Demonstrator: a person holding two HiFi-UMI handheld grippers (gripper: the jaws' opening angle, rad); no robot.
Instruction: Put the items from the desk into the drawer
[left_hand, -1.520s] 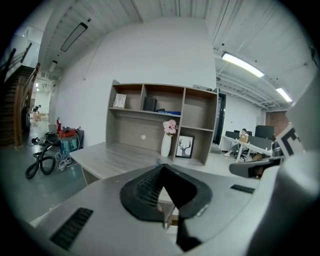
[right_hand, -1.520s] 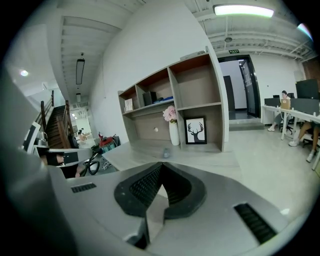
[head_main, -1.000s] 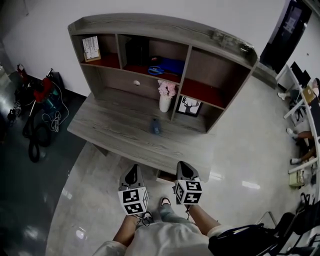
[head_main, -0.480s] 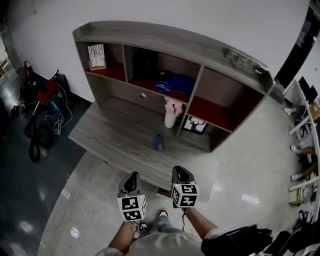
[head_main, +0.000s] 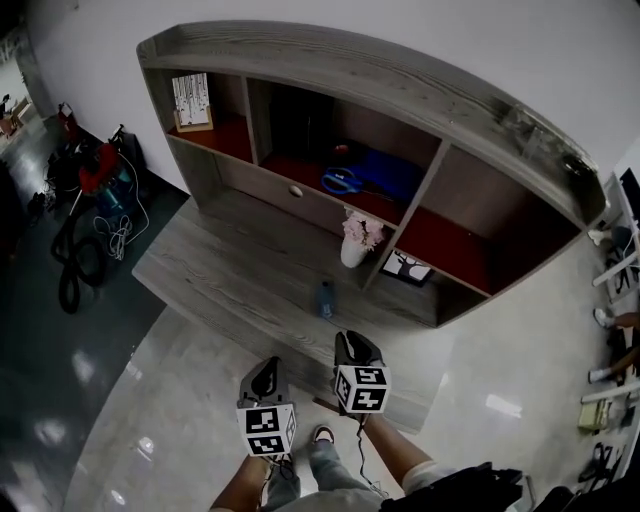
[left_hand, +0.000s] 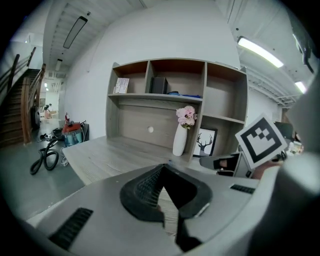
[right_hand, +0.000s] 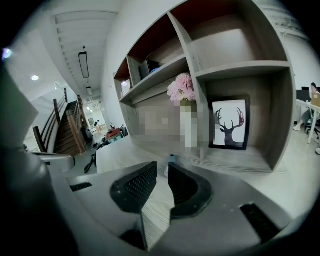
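Observation:
A small blue bottle (head_main: 326, 298) stands on the grey wooden desk (head_main: 230, 270), in front of a white vase of pink flowers (head_main: 357, 240). The drawer with a round knob (head_main: 296, 190) is closed below the shelves. My right gripper (head_main: 350, 345) hovers over the desk's front edge, just short of the bottle (right_hand: 172, 159). Its jaws have just been opening and stand apart with nothing between them (right_hand: 162, 167). My left gripper (head_main: 267, 368) is lower and to the left, before the desk edge, with its tips meeting and nothing held (left_hand: 164, 167).
A framed deer picture (head_main: 410, 268) leans in the lower right compartment. Blue scissors (head_main: 345, 181) lie in the middle compartment and a card (head_main: 190, 100) stands at the upper left. Cables and equipment (head_main: 85, 190) cover the floor left of the desk.
The desk and shelves have come closer in view. Both grippers have moved forward toward the desk, and the right one is now over its front edge.

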